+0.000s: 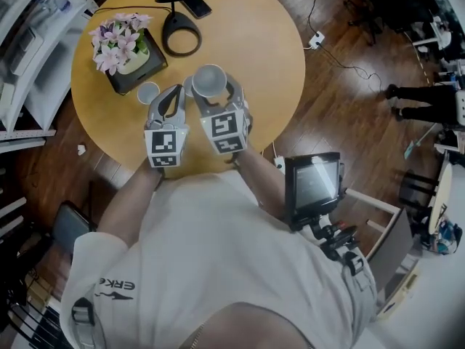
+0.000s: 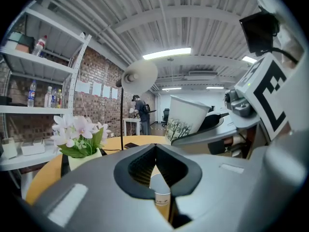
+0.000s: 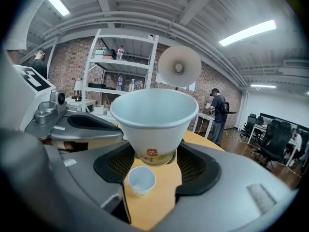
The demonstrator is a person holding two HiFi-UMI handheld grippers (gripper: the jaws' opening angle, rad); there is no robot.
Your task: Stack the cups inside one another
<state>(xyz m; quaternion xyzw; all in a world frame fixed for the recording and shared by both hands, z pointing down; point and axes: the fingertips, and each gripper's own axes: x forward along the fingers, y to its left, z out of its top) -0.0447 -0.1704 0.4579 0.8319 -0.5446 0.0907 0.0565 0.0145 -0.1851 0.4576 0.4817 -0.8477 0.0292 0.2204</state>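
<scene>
Currently your right gripper [image 3: 153,162] has its jaws spread fairly wide and closed on the base of the paper cup [image 3: 152,116], which stands upright in the air above the round wooden table [image 1: 270,46]. The cup is white and empty, flaring from a narrow foot to a broad rim. Low on its wall sits a small red seal-like mark over a band of gold-green print; the characters are too small to read. From your left gripper view the same cup shows a dark green drawing of leafy stems on its side.

Your left gripper [image 2: 154,148] is just beside the right one, its jaw tips meeting and nothing held between them. Through the hollow below the tips a printed cup [image 2: 160,197] shows down on the table, with lettering that cannot be made out.

Under the lifted cup, in your right gripper view, a small cup [image 3: 141,180] stands upright on the tabletop, white and empty. In the head view another little cup [image 1: 147,91] sits next to the flower planter [image 1: 125,49].

Each gripper's cube carries black-and-white square markers. Your sleeve [image 1: 116,288] bears lettering that begins ERK.
</scene>
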